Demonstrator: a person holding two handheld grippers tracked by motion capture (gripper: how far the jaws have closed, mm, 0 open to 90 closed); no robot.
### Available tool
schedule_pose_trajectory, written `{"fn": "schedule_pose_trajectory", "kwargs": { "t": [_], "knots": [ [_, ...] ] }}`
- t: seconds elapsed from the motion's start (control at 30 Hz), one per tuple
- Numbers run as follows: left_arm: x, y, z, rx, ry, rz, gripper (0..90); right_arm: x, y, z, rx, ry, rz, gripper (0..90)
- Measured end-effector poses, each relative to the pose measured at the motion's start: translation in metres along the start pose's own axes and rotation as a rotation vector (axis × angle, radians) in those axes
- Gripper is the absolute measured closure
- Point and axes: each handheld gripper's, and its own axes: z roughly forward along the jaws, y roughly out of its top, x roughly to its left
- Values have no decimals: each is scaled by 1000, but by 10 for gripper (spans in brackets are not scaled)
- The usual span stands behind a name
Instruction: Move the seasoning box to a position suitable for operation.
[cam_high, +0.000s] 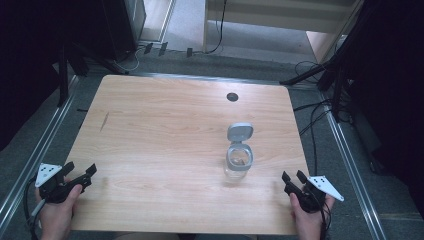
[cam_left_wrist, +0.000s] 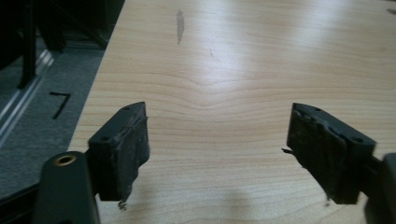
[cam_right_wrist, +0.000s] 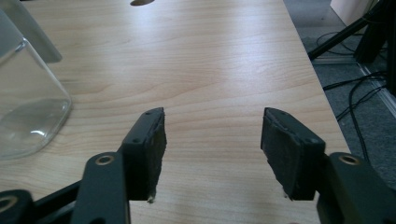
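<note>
Apparently at the start, both the left gripper (cam_high: 80, 173) and right gripper (cam_high: 294, 178) rest released near the desk (cam_high: 165, 125) front corners, the open-lidded jar (cam_high: 238, 159) just beyond the right one, awaiting a reach.

High view overhead, claw views low, close, forward, sharing table (cam_high: 165, 125) top

I see the clear jar (cam_high: 238, 162) at about 4 o'clock on the table (cam_high: 165, 125), its grey lid (cam_high: 240, 132) flipped up behind it. My left gripper (cam_high: 79, 173) sits at 8 o'clock, right gripper (cam_high: 294, 178) at 5 o'clock, both spread with nothing between the jaws, apart from the jar.
</note>
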Motion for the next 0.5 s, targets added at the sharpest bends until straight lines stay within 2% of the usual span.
{"fn": "schedule_pose_trajectory", "kwargs": {
  "t": [0.03,0.07,0.1,0.13,0.17,0.2,0.23,0.27,0.3,0.33,0.37,0.4,0.47,0.5],
  "knots": [
    [-2,0,0,5,15,17,264,0,0,0,-6,4,-1,493],
    [-5,0,0,1,32,32,264,0,0,0,-6,4,-1,493],
    [-7,0,0,-2,36,35,335,1,0,-1,-14,28,-7,577],
    [-9,2,0,-1,14,-1,335,1,0,-1,-14,28,-7,577],
    [-10,3,1,11,-21,-48,420,3,2,-1,-8,28,-35,606],
    [-12,5,1,15,-36,-71,420,3,2,-1,-8,28,-35,606],
    [-16,6,2,10,-47,-66,449,5,4,-2,2,23,-42,613],
    [-22,8,4,13,-63,-42,493,7,7,-3,-12,33,-25,630],
    [-28,10,6,20,-90,-26,493,7,7,-3,-12,33,-25,630],
    [-38,14,10,27,-152,-20,541,8,11,-5,-39,40,0,694],
    [-43,16,13,32,-184,-23,553,10,13,-5,-48,56,13,720],
    [-49,19,14,39,-209,-16,577,12,14,-4,-57,58,14,759],
    [-53,21,15,46,-221,-3,642,18,15,-2,-67,51,2,789],
    [-66,27,18,63,-263,15,674,22,17,1,-61,59,0,815]
  ]
}}
